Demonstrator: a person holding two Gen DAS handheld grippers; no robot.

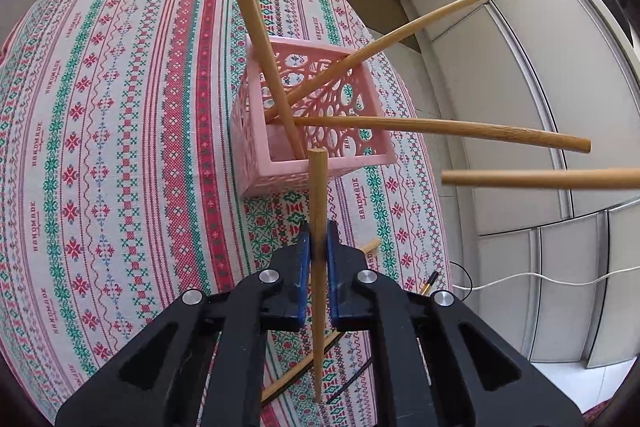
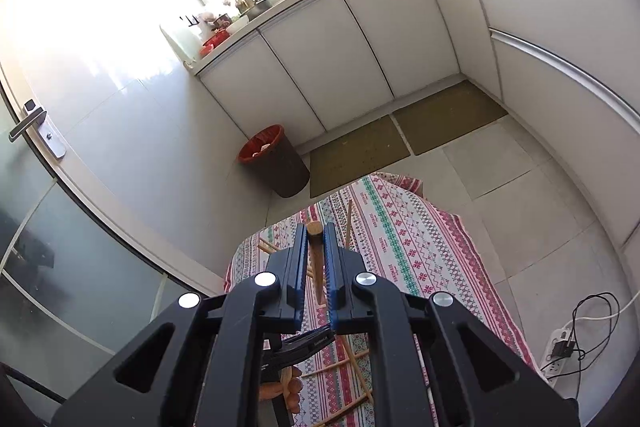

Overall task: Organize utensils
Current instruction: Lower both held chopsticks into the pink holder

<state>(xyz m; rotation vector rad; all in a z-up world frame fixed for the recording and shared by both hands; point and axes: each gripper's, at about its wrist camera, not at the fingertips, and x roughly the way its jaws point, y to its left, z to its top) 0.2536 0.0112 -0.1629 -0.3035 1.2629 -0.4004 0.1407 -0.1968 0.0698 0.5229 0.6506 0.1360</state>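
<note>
Left wrist view reads the word "HANDMADE" repeated in red along the stripes of the tablecloth (image 1: 120,131), a cross-stitch pattern of pink, red and green bands (the lettering runs sideways along the stripes). On it stands a pink basket (image 1: 256,131) with perforated oval-patterned walls, holding several pale bamboo chopsticks (image 1: 256,27) that lean outward in different directions. The left gripper (image 1: 316,247) is clamped on one chopstick (image 1: 318,195), its blunt end just before the basket's near rim, its thin tip pointing back under the tool. More loose chopsticks (image 1: 296,371) lie on the cloth below the gripper, along with a dark one with a gold band (image 1: 430,281).

Right wrist view shows the right gripper (image 2: 316,247) closed on another wooden chopstick (image 2: 316,267), thick round end forward, high above the same cloth. Some small white print sits on a black part beneath it, too small to read. Beyond are white cabinets (image 2: 360,39) and a red-lined bin (image 2: 276,159)
</note>
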